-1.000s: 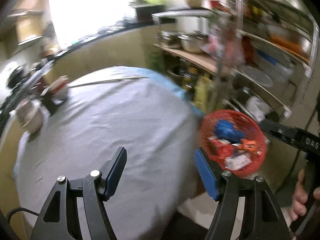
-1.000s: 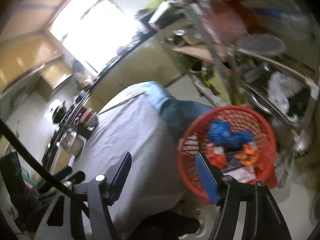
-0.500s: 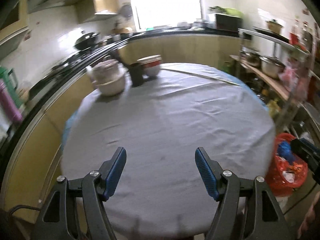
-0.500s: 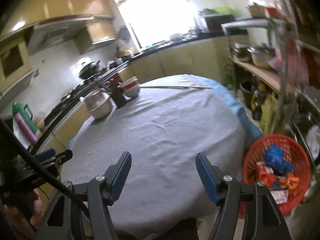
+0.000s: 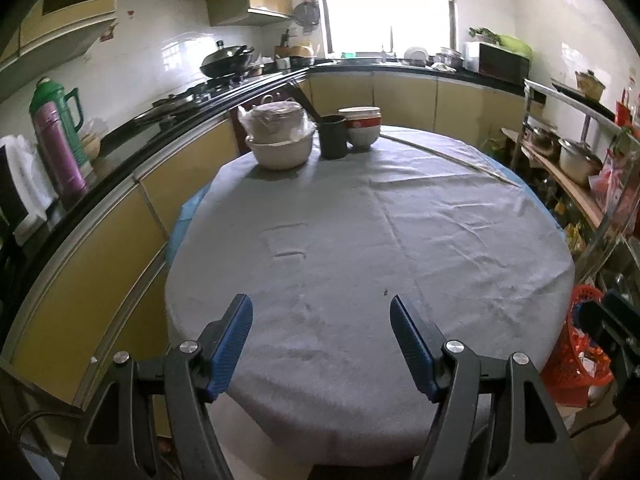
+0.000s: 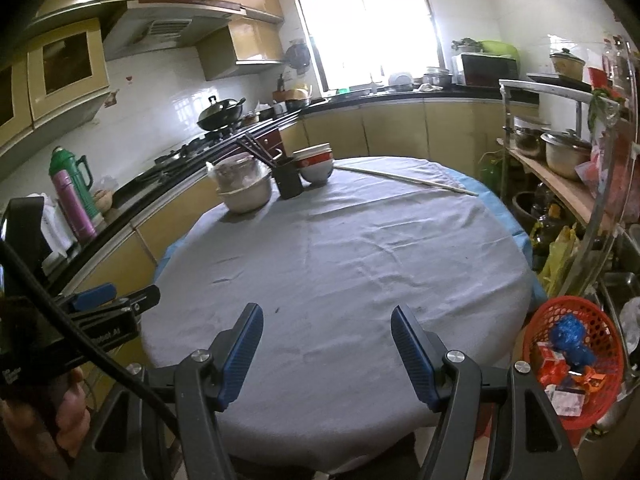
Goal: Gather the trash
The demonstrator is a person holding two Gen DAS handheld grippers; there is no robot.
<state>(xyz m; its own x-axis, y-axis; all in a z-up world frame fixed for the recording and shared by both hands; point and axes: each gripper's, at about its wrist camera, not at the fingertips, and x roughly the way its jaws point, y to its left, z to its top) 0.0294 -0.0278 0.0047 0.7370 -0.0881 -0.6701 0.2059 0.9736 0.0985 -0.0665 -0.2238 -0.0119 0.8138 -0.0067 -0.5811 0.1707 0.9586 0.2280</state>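
A red plastic basket [image 6: 538, 326] stands on the floor to the right of the round table; it holds a blue crumpled wrapper [image 6: 570, 338] and red, orange and white packets. It also shows in the left wrist view [image 5: 578, 364], partly hidden by the other gripper. My left gripper [image 5: 320, 344] is open and empty over the table's near edge. My right gripper [image 6: 326, 350] is open and empty over the near edge too. The left gripper's body shows at the left of the right wrist view [image 6: 108, 312].
The round table [image 5: 380, 240] has a grey cloth. At its far side stand a covered bowl [image 5: 280, 136], a dark cup [image 5: 333, 136], stacked bowls [image 5: 362, 126] and a long stick [image 5: 448, 158]. Counters run along the left and back. A metal shelf rack [image 6: 560, 168] with pots stands right.
Both grippers have swung left and up from the red basket to face the table squarely. The basket now sits at the right edge of both views. Both stay open.
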